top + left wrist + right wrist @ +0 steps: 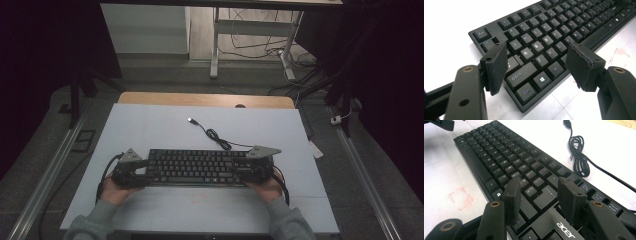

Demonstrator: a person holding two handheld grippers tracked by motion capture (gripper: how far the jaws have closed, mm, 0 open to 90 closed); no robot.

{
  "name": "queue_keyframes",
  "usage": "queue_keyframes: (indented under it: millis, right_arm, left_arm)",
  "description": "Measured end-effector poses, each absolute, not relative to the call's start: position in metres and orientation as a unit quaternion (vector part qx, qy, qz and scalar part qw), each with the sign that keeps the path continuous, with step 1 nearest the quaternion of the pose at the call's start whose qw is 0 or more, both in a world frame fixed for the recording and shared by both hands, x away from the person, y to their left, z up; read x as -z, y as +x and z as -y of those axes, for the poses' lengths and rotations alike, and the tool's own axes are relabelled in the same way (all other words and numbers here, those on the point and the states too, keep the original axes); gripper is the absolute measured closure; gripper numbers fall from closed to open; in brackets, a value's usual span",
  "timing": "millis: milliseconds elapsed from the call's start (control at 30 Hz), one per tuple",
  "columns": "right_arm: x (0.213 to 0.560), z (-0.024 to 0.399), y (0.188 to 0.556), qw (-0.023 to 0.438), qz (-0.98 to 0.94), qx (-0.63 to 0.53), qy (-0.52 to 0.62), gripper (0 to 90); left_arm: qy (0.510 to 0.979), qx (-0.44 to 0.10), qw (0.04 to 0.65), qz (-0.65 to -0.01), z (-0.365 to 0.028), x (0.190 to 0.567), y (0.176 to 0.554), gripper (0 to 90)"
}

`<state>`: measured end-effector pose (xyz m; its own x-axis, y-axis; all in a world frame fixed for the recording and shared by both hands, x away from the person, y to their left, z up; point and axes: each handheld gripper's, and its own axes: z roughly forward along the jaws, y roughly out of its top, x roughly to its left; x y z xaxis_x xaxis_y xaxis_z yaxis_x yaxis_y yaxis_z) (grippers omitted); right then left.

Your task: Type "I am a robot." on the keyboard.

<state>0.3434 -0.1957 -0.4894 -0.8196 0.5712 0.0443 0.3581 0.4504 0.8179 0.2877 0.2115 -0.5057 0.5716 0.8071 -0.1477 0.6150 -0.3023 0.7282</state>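
Nearest, at the bottom of the high view, two grey sleeves (95,222) come in over the table edge, each hand wrapped round a gripper. The left gripper (145,172) sits at the left end of the black keyboard (197,166); in the left gripper view its jaws stand apart with the keyboard's Ctrl and Shift corner between them, the pads (496,67) clear of the keys, so nothing is grasped. The right gripper (240,169) sits at the keyboard's right end; in the right gripper view its jaws are spread over the Enter key region, and the pads (512,200) press on nothing. Both are released.

The keyboard lies flat across the near half of a pale white sheet (150,125) that covers the table, its long side parallel to the near edge. A faint red square mark (460,197) is drawn on the sheet just in front of the keyboard. Beyond it the keyboard's black cable (217,137) loops on the sheet and ends in a USB plug (191,120).

Farther off, a strip of bare wooden tabletop (205,99) shows past the sheet. Metal rails (45,180) run along the grey floor on both sides. At the back stand a white desk frame (215,45) with loose wires (260,47) on the floor, and dark curtains on either side.
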Motion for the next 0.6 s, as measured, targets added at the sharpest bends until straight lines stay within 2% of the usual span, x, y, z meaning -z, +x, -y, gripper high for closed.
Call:
queue_keyframes:
  millis: [300,600]
  right_arm:
    - [0.489,0.194,0.344,0.12,-0.844,-0.445,0.272,54.1]
    - [0.489,0.193,0.344,0.121,-0.847,-0.439,0.273,53.9]
  left_arm:
    - [0.8,-0.132,0.389,-0.438,-0.201,0.502,0.3,36.5]
    - [0.81,-0.138,0.388,-0.417,-0.178,0.498,0.314,46.0]
